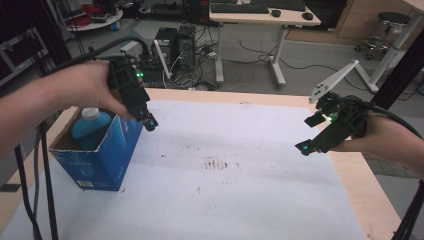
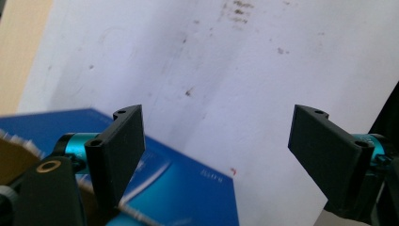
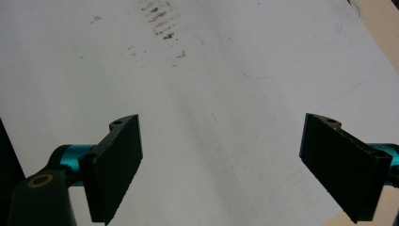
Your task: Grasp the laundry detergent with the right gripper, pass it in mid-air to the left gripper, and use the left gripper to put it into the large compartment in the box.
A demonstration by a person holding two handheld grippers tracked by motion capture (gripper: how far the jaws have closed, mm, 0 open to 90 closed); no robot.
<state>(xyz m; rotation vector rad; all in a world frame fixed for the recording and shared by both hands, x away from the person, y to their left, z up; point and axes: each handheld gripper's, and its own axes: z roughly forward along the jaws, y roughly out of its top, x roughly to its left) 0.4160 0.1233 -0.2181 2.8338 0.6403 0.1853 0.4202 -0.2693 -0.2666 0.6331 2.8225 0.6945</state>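
An open blue cardboard box (image 1: 107, 155) stands at the left of the table, with a blue bottle with a white cap (image 1: 90, 125) upright inside it. My left gripper (image 1: 146, 119) hovers just above the box's far right corner, open, nothing between its jaws. In the left gripper view the jaws stand wide apart (image 2: 214, 150) over the box's blue side (image 2: 188, 193) and the white sheet. My right gripper (image 1: 312, 134) hangs open over the right side of the table. In the right gripper view its jaws (image 3: 221, 165) are wide apart above bare white sheet.
A white sheet (image 1: 225, 200) with brown stains (image 1: 216, 163) covers the wooden table (image 1: 382, 210). Desks, computer cases, cables and a stool stand on the floor beyond the table's far edge. Black cables hang past the left edge.
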